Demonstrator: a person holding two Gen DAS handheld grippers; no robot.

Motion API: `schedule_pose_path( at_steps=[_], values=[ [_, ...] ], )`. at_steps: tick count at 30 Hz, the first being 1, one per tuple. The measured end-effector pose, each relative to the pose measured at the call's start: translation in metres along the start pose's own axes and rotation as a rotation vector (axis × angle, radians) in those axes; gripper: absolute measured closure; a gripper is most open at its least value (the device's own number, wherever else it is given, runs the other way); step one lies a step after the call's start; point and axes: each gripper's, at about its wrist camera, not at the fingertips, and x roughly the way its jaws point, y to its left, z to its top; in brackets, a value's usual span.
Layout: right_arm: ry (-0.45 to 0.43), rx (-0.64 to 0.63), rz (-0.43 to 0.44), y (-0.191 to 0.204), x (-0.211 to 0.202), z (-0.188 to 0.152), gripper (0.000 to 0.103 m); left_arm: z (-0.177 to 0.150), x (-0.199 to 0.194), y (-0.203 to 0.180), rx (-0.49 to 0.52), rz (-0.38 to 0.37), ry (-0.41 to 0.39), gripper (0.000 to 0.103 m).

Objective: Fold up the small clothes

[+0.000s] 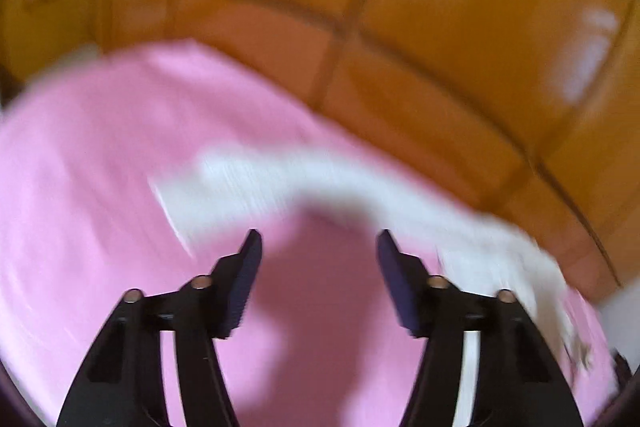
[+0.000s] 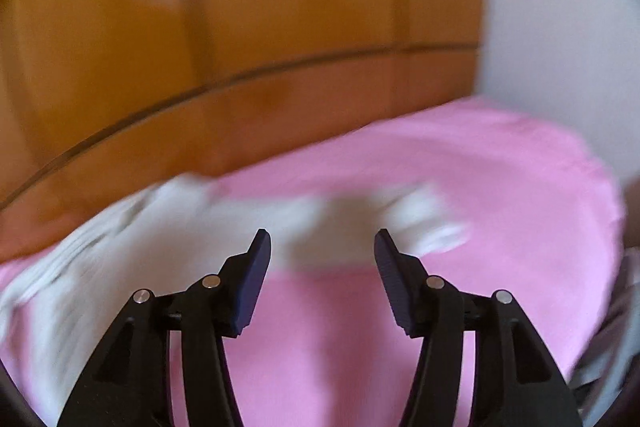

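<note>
On the pink sheet [image 1: 100, 167], a white garment [image 1: 256, 183] lies blurred.
Its long axis runs crosswise, along the wooden panel [image 1: 440, 27]; left hand-held gripper [image 1: 320, 243] and right hand-held gripper [image 2: 322, 241] both spread, empty.

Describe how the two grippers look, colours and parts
The left gripper and the right gripper look alike: black plastic linkage arms, round silver pins at the joints, and two angled fingers tipped with dark blue ribbed pads.

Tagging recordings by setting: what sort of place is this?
Probably a bedroom at home: a pink sheet covers a bed-like surface against a glossy orange-brown wooden panelled board, likely a headboard, with a small white garment lying on it.
</note>
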Motion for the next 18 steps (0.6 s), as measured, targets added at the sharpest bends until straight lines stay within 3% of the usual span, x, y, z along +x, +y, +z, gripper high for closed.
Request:
schedule_pose_path(
  at_steps=[3, 5, 6, 8, 13, 15, 18],
  values=[
    [0.154, -0.005, 0.272, 0.037, -0.012, -0.056, 0.066, -0.056, 0.015, -0.009, -0.004, -0.179, 0.150, 0.064],
    [0.283, 0.017, 0.457, 0.062, -0.021, -0.099, 0.072, -0.089, 0.017, -0.023, -0.002, -0.294, 0.210, 0.067],
    [0.329, 0.021, 0.513, 0.070, -0.023, -0.112, 0.075, -0.104, 0.018, -0.032, -0.003, -0.358, 0.247, 0.067],
    [0.440, 0.037, 0.624, 0.089, -0.030, -0.148, 0.075, -0.120, 0.020, -0.043, -0.001, -0.414, 0.269, 0.067],
    [0.538, 0.069, 0.615, 0.095, -0.042, -0.198, 0.075, -0.142, 0.026, -0.069, -0.019, -0.494, 0.334, 0.066],
    [0.530, 0.037, 0.546, 0.097, -0.041, -0.210, 0.075, -0.150, 0.028, -0.082, 0.001, -0.472, 0.331, 0.066],
    [0.508, 0.109, 0.550, 0.096, -0.031, -0.207, 0.078, -0.156, 0.042, -0.089, -0.021, -0.480, 0.333, 0.069]
  ],
)
